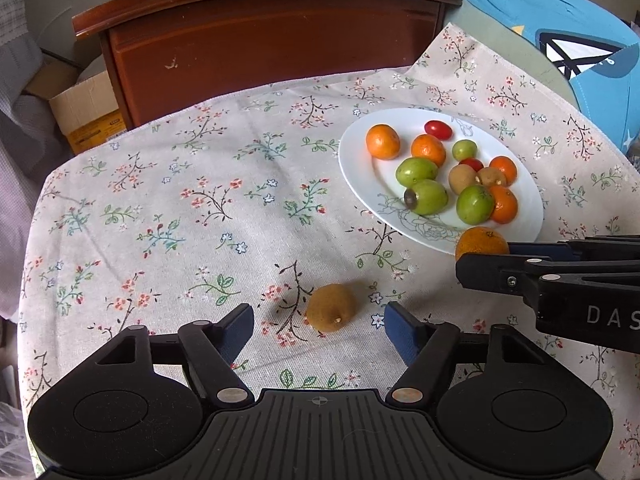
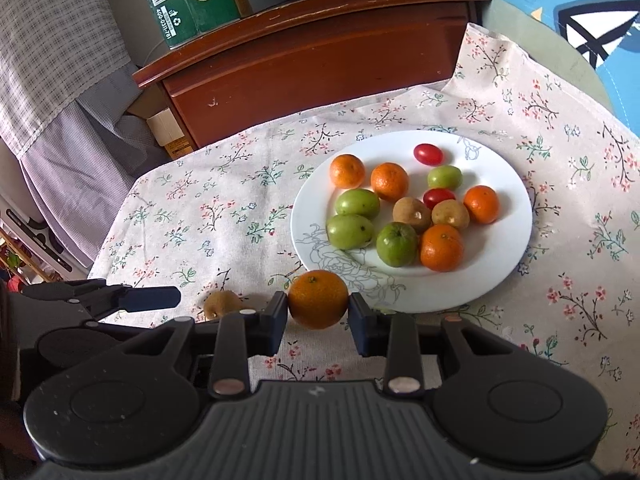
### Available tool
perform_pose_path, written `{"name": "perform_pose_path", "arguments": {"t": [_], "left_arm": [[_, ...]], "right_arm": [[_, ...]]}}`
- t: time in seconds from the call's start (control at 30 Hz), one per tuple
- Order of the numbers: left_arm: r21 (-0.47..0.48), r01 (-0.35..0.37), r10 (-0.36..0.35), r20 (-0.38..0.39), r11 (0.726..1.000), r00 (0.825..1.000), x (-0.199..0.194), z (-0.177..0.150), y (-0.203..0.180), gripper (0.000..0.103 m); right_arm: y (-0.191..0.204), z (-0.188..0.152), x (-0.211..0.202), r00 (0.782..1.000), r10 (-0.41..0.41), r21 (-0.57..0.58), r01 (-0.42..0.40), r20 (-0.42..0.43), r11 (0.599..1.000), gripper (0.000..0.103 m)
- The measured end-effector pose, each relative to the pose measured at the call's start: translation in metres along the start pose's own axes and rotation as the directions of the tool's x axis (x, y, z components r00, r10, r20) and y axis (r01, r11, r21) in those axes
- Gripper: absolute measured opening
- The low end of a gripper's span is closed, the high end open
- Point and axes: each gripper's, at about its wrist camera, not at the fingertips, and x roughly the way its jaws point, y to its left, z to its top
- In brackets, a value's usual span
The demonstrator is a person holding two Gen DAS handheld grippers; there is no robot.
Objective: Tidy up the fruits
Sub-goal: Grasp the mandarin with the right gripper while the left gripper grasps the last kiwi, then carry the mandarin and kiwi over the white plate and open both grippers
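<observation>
Firmly, right gripper (image 2: 318,312) clamps tangerine (image 2: 318,298) (left gripper (image 1: 319,322) wide).

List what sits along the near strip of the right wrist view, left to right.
left tool → kiwi on the cloth → orange held by the right tool → plate's near rim.

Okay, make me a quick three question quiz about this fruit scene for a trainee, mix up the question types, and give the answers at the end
1. True or false: the right gripper grips an orange.
2. Which fruit lies on the tablecloth between the open left gripper's fingers? A) tomato B) kiwi C) orange
3. Fill in: the sorted fruits sit on a white ____.

Key: 1 true; 2 B, the kiwi; 3 plate.
</observation>
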Motion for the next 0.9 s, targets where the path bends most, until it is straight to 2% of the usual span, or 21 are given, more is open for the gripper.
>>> {"name": "perform_pose_path", "arguments": {"t": [0.07,0.23,0.3,0.37,0.47,0.7,0.9], "left_arm": [[-0.010,-0.002,0.002,-0.006,1.000,1.000,0.004,-0.001,0.001,0.061],[-0.017,0.005,-0.005,-0.001,1.000,1.000,0.007,-0.001,0.001,0.059],[-0.013,0.013,-0.013,0.008,1.000,1.000,0.006,-0.001,0.000,0.052],[-0.003,0.020,-0.020,0.012,1.000,1.000,0.007,0.000,-0.001,0.036],[-0.005,0.030,-0.030,0.013,1.000,0.999,0.006,0.000,-0.002,0.025],[-0.016,0.028,-0.027,0.034,0.999,0.999,-0.002,0.002,-0.002,0.025],[-0.048,0.032,-0.027,0.107,0.998,0.994,-0.023,0.014,0.002,0.025]], "right_arm": [[0.000,-0.001,0.000,1.000,-0.001,-0.003,0.001,-0.001,1.000,0.033],[0.001,-0.002,0.002,1.000,0.000,-0.004,0.000,-0.009,1.000,0.033],[0.001,-0.002,0.002,1.000,-0.001,-0.005,0.001,-0.008,1.000,0.033],[0.000,-0.002,0.002,1.000,-0.001,-0.002,0.001,-0.010,1.000,0.033],[0.000,-0.003,0.002,1.000,-0.005,0.001,0.005,-0.012,1.000,0.033],[0.001,-0.002,0.001,1.000,0.004,0.001,-0.004,-0.007,1.000,0.033],[0.000,0.004,-0.008,1.000,0.019,0.010,-0.020,0.019,1.000,0.033]]}}
